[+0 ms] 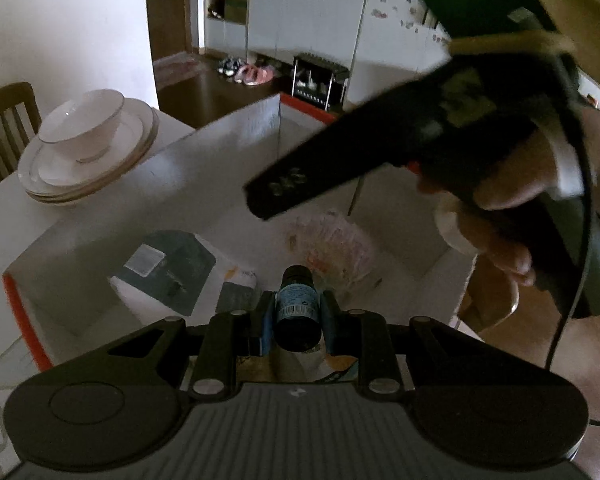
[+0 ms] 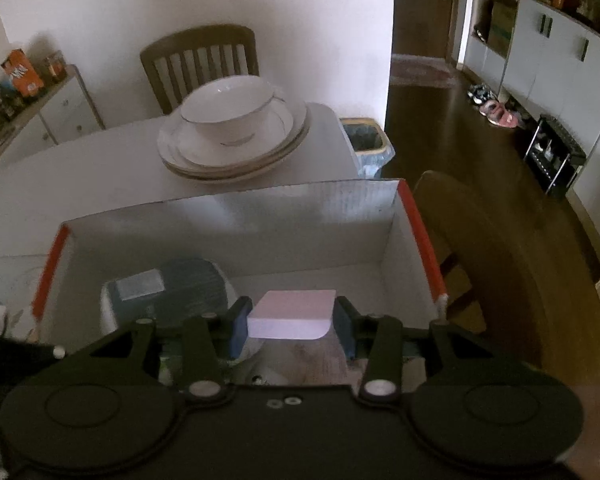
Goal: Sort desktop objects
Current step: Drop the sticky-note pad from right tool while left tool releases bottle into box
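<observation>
My left gripper (image 1: 298, 316) is shut on a small dark bottle (image 1: 298, 312) with a blue label and holds it above a white cardboard box (image 1: 236, 136) with orange edges. My right gripper (image 2: 292, 322) is shut on a white rectangular block (image 2: 294, 314) over the same box (image 2: 284, 208). Inside the box lie a teal and white packet (image 2: 172, 284), which also shows in the left wrist view (image 1: 172, 268), and a pinkish patterned packet (image 1: 336, 248). The right gripper's black body (image 1: 400, 148) and the hand on it cross above the box in the left wrist view.
A white bowl (image 2: 230, 114) sits on stacked plates (image 2: 236, 152) on the table behind the box; they also show in the left wrist view (image 1: 88, 148). A wooden chair (image 2: 200, 64) stands beyond. A bin (image 2: 366, 140) and another chair (image 2: 460, 240) stand right of the table.
</observation>
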`<state>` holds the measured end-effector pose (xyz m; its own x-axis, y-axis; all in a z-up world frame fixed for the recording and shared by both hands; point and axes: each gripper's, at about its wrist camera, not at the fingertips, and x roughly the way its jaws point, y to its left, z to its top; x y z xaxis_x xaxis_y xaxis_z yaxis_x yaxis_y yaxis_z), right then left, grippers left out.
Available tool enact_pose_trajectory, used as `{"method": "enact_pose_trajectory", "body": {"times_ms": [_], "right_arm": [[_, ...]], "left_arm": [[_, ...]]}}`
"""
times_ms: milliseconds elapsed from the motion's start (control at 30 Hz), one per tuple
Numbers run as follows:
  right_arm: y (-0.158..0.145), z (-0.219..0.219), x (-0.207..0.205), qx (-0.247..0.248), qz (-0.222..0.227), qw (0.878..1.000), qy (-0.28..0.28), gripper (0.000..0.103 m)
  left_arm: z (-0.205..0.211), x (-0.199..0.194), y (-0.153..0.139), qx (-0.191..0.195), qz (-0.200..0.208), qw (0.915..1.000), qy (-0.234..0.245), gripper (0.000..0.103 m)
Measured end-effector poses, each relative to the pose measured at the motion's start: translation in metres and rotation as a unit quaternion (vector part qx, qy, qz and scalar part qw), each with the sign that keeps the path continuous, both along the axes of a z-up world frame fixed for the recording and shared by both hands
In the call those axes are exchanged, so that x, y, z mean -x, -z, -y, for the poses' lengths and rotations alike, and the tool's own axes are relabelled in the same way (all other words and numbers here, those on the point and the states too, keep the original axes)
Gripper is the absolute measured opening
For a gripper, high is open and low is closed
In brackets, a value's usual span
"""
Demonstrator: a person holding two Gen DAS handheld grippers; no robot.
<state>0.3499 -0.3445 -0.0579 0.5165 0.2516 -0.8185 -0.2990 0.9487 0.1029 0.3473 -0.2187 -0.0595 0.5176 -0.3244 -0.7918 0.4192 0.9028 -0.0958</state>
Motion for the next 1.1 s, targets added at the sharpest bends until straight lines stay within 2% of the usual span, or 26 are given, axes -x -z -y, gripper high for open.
{"method": "enact_pose_trajectory", "body": {"times_ms": [133, 600, 767, 900, 1033, 1100], "right_arm": [[0.010, -0.005, -0.013, 0.000, -0.008, 1.000, 0.001, 0.043], [0.045, -0.014, -0.037, 0.031, -0.081, 0.996, -0.001, 0.044], [0.051, -0.016, -0.039, 0.035, -0.087, 0.996, -0.007, 0.044], [0.051, -0.016, -0.041, 0.039, -0.092, 0.995, -0.006, 0.045], [0.049, -0.014, -0.040, 0.039, -0.092, 0.995, -0.001, 0.056], [0.048, -0.013, -0.039, 0.035, -0.092, 0.995, -0.001, 0.057]], "left_arm": [[0.002, -0.007, 0.009, -0.008, -0.019, 0.9998, 0.003, 0.022], [0.004, -0.019, 0.026, -0.033, -0.073, 0.9967, 0.011, 0.023], [0.005, -0.024, 0.031, -0.039, -0.089, 0.9952, 0.014, 0.023], [0.006, -0.023, 0.030, -0.043, -0.080, 0.9957, 0.015, 0.023], [0.009, -0.020, 0.029, -0.048, -0.071, 0.9963, 0.014, 0.023], [0.008, -0.019, 0.026, -0.042, -0.067, 0.9968, 0.008, 0.023]]}}
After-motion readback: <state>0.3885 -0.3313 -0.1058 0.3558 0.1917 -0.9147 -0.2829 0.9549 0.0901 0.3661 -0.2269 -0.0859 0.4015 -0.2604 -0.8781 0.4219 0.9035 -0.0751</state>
